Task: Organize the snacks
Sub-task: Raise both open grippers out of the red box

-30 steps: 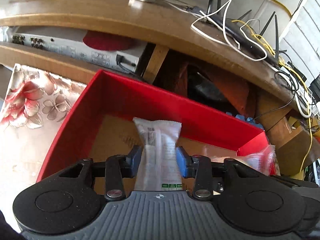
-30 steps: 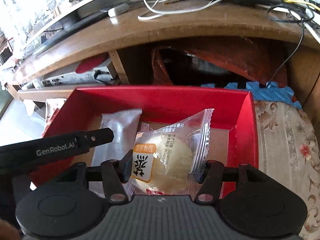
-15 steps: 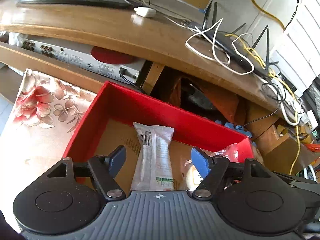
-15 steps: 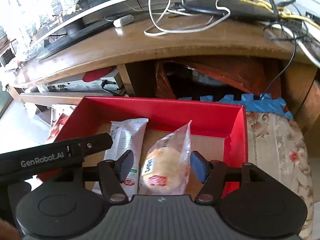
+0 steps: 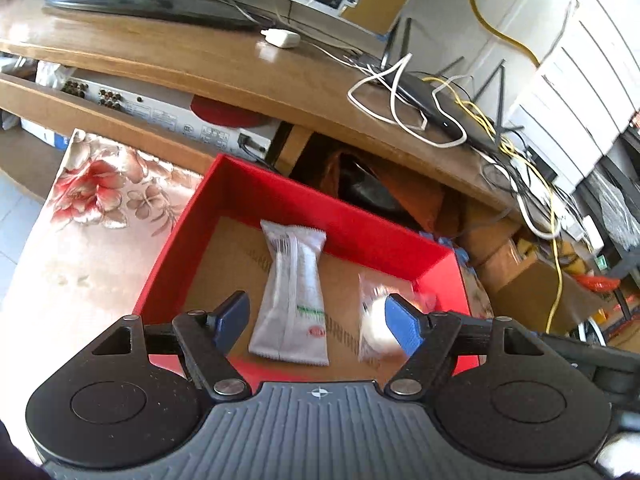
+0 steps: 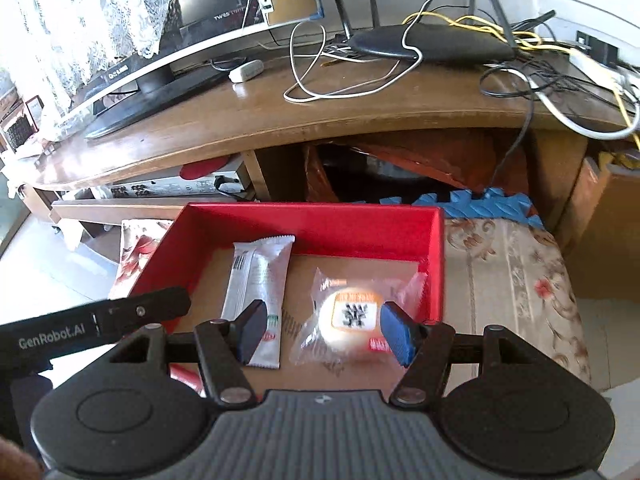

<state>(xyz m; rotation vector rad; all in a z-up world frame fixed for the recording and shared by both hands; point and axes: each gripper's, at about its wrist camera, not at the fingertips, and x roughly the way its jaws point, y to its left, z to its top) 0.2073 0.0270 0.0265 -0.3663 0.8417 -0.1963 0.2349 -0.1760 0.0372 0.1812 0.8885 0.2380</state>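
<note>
A red box (image 5: 280, 200) (image 6: 320, 224) with a brown cardboard floor stands on a floral cloth. In it lie a long white snack packet (image 5: 294, 292) (image 6: 258, 280) on the left and a round bun in clear wrap (image 6: 354, 316) (image 5: 376, 320) on the right. My left gripper (image 5: 318, 322) is open and empty, above the box's near edge. My right gripper (image 6: 326, 332) is open and empty, raised above the bun. The left gripper's black body (image 6: 96, 324) shows at the left of the right wrist view.
A wooden TV desk (image 6: 320, 116) stands behind the box, with a monitor (image 6: 168, 36), a router (image 6: 432, 42) and loose cables. A silver AV unit (image 5: 160, 110) sits on its lower shelf. The floral cloth (image 6: 508, 276) extends right and left of the box. Blue foam mat (image 6: 488, 204) lies behind.
Both grippers opened and let go: the white packet and the bun now lie in the red box. Both grippers have pulled back and up.
</note>
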